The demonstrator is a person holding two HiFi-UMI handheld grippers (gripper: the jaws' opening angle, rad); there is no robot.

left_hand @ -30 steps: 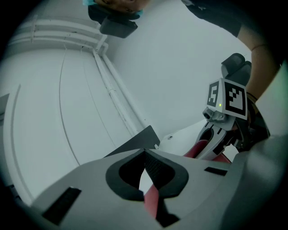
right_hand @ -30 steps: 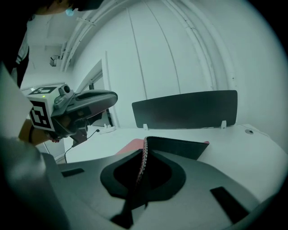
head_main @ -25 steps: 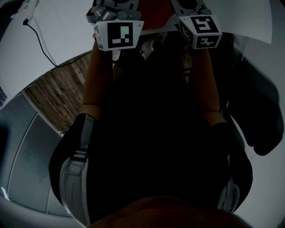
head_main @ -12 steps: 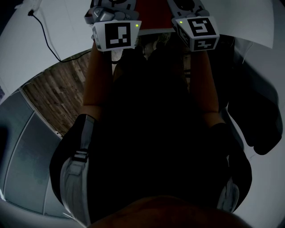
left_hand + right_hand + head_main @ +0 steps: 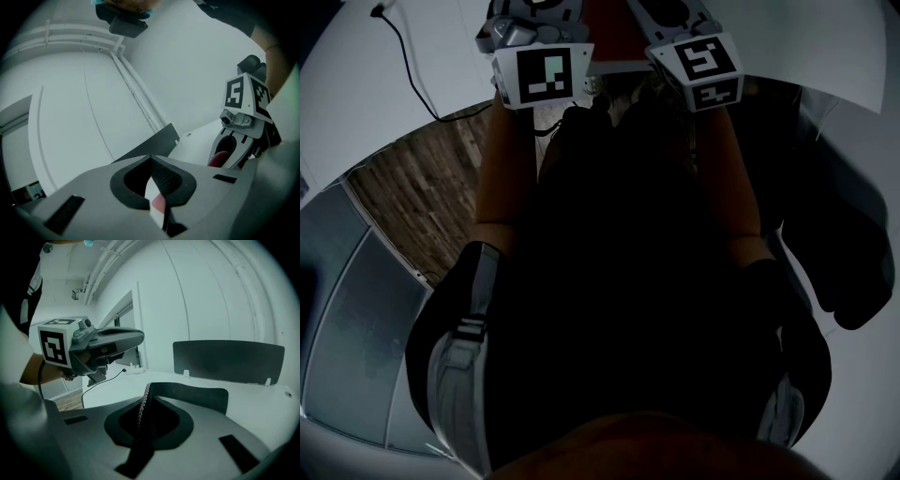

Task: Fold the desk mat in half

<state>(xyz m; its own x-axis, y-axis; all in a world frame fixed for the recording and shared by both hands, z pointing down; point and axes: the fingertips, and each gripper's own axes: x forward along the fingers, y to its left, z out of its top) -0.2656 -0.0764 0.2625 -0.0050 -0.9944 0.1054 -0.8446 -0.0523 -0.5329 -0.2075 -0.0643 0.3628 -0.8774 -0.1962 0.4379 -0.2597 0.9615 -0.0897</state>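
The desk mat (image 5: 614, 33) shows as a red strip between my two grippers at the top of the head view, above the white table (image 5: 441, 47). My left gripper (image 5: 154, 187) is shut on a pale and pink bit of the mat's edge (image 5: 158, 202). My right gripper (image 5: 143, 423) is shut on a thin dark edge of the mat (image 5: 145, 399) with red specks along it. Each gripper sees the other: the right gripper (image 5: 234, 136) with red mat in its jaws, and the left gripper (image 5: 93, 350) held by a hand. Most of the mat is hidden.
A dark upright panel (image 5: 227, 361) stands at the table's far side. A black cable (image 5: 408, 66) and a power strip (image 5: 129, 367) lie on the table at the left. Wooden floor (image 5: 422, 187) shows beyond the table's curved edge. My body fills the lower head view.
Both grippers have shifted across the table with the mat edge still in them. In the head view the right gripper's cube has come leftward, closer to the left one.
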